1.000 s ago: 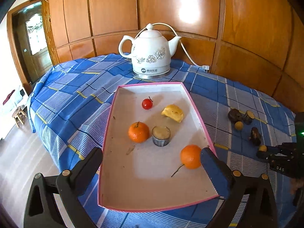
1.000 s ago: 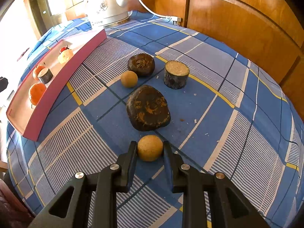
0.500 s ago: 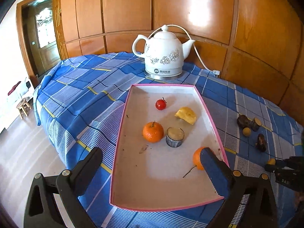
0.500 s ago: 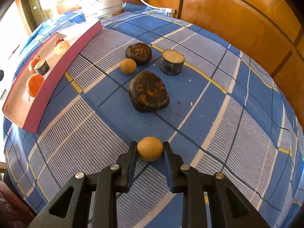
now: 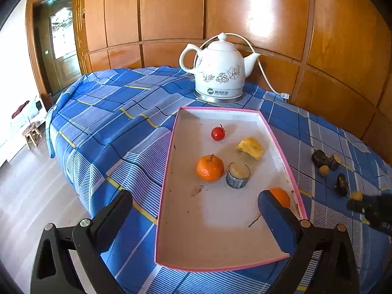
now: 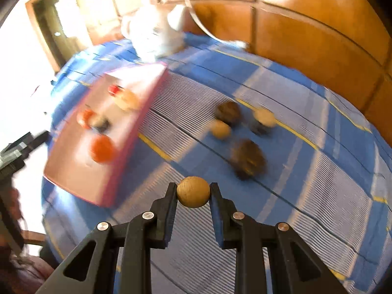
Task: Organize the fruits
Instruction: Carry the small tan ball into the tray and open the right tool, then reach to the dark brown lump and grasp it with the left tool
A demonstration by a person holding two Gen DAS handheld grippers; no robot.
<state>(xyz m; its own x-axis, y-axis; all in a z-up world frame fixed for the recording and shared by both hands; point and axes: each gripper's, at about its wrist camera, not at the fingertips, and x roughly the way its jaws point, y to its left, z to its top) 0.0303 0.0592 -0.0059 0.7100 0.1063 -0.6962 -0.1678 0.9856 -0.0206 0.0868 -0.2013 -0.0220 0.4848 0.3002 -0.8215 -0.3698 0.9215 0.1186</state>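
Note:
My right gripper (image 6: 193, 192) is shut on a small tan round fruit (image 6: 193, 191) and holds it above the blue checked cloth. It shows at the right edge of the left wrist view (image 5: 355, 199). A pink-rimmed white tray (image 5: 169, 161) holds an orange (image 5: 210, 167), a second orange (image 5: 280, 196), a red cherry tomato (image 5: 217, 133), a yellow fruit piece (image 5: 251, 147) and a cut stem piece (image 5: 238, 175). My left gripper (image 5: 193, 210) is open and empty over the tray's near end. In the blurred right wrist view the tray (image 6: 137, 120) lies to the left.
A white kettle (image 5: 218, 73) with a cord stands behind the tray. Two dark lumps (image 6: 248, 159) (image 6: 227, 112), another tan fruit (image 6: 220, 129) and a cut stem piece (image 6: 263, 121) lie on the cloth to the tray's right. Wood panelling backs the table. The table edge drops to the floor on the left.
My right gripper has closed on the tan fruit, lifted it off the cloth and is swinging, blurring its view. My left gripper has pulled back and shifted left.

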